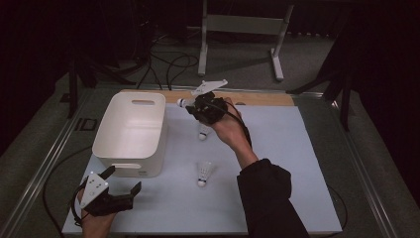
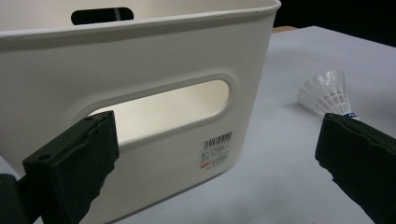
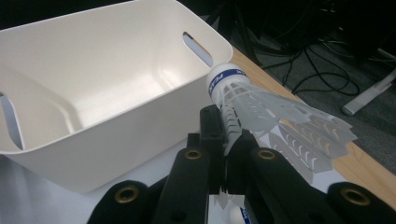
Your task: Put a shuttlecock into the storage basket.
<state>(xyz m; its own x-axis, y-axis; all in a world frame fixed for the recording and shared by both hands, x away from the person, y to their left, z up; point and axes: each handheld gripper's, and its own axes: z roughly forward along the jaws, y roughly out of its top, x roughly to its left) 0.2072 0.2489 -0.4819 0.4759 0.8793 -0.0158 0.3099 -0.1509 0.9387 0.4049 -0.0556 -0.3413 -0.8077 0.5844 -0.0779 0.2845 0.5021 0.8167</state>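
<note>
Your right gripper [image 1: 190, 105] has its jaws pinched on a shuttlecock [image 3: 261, 109], and you can see the grip clearly in the right gripper view: the two black jaws are pressed together on the white plastic skirt, near where it narrows toward the cork. The cork end, with its blue band, sticks out beyond the jaw tips and points toward the white bin [image 1: 130, 131], while the wide flared end of the skirt trails back and to the side of the jaws. In the high view the held shuttlecock [image 1: 183, 102] hangs above the worktop [image 1: 277, 148], just beside the bin's far right corner and not over its opening.

Your left gripper [image 1: 124, 182] sits low at the near left of the worktop, its jaws spread wide with nothing between them. The left gripper view looks straight at the bin's near wall [image 2: 154, 93] with its handle slot and label.

Two more shuttlecocks lie on the worktop: one [image 1: 203, 132] under your right hand [image 1: 229, 126], the other [image 1: 203, 173] nearer you, right of the bin; the latter [image 2: 329, 93] shows just past your left gripper's jaw.
</note>
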